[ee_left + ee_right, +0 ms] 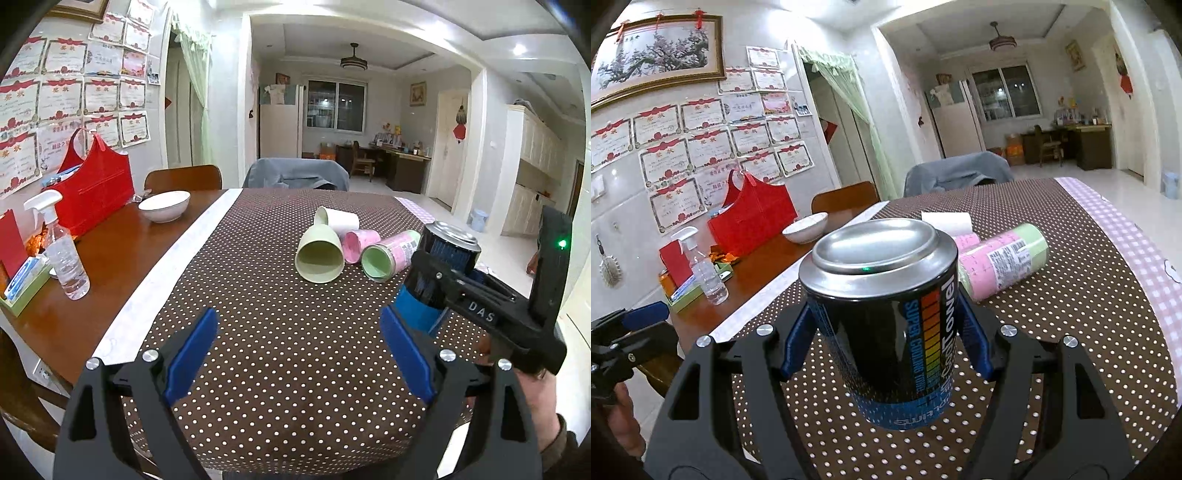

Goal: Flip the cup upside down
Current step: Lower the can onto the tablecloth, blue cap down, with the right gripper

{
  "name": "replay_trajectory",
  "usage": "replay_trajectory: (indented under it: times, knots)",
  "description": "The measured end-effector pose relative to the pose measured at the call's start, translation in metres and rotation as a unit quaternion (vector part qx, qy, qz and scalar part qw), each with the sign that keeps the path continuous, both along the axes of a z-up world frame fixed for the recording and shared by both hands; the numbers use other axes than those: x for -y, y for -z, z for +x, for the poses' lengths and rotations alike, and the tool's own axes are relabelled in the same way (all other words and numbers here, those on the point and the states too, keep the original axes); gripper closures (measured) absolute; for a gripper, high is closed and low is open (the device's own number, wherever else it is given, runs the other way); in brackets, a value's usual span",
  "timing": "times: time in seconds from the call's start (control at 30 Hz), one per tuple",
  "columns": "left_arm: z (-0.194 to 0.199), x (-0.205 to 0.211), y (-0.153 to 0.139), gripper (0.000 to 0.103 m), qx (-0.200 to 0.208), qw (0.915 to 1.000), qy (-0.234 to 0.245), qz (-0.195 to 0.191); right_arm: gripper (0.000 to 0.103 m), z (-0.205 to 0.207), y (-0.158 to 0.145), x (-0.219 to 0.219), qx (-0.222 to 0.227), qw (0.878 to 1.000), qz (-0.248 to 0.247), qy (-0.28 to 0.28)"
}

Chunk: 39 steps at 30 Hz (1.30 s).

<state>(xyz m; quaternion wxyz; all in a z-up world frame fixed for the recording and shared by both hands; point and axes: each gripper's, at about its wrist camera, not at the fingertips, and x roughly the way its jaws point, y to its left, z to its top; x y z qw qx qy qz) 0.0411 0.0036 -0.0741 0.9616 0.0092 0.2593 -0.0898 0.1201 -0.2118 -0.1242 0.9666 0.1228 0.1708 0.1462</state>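
My right gripper (886, 339) is shut on a black and blue can-shaped cup (886, 325) with its metal base up and its printed text upside down, held just above or on the dotted cloth. The same cup (439, 266) and right gripper (430, 291) show at the right of the left wrist view. My left gripper (299, 354) is open and empty above the cloth near the front edge. Several cups lie on their sides at the table's middle: a pale green cup (319, 254), a white cup (338, 219), a pink cup (358, 243), a pink and green cup (388, 256) (1001, 258).
A brown polka-dot cloth (280, 295) covers the table. On the bare wood at left stand a white bowl (164, 206), a red bag (92, 188), a spray bottle (64, 251) and a green box (22, 284). Chairs stand at the far side.
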Motion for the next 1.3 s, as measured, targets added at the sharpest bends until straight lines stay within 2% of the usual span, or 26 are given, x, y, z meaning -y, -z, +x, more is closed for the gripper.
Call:
replay_trajectory:
  times: [0.3,0.8,0.87,0.93,1.0,1.3]
  knots:
    - [-0.004,-0.008,-0.001,0.015,0.006,0.9999,-0.006,-0.01,0.035,0.002,0.007,-0.017,-0.002,0.999,-0.033,0.001]
    - [-0.001,-0.012,0.0,0.015,0.003,0.9998,-0.006,-0.017,0.033,0.021,0.025,-0.024,-0.058,0.997,-0.051,0.011]
    - [-0.001,-0.011,0.0,0.015,0.003,0.9998,-0.007,-0.018,0.028,0.018,0.025,-0.024,-0.059,0.997,-0.046,0.007]
    - [-0.003,-0.01,0.001,0.015,0.004,0.9998,-0.007,-0.017,0.012,0.011,0.02,-0.023,-0.045,0.998,-0.045,0.013]
    - [-0.004,-0.01,0.0,0.015,0.005,0.9998,-0.007,-0.017,0.006,0.006,0.014,-0.023,-0.037,0.998,-0.042,0.012]
    - [-0.01,-0.007,-0.005,0.015,0.015,0.9998,-0.007,-0.013,0.006,-0.008,-0.012,-0.017,-0.024,0.999,-0.029,0.032]
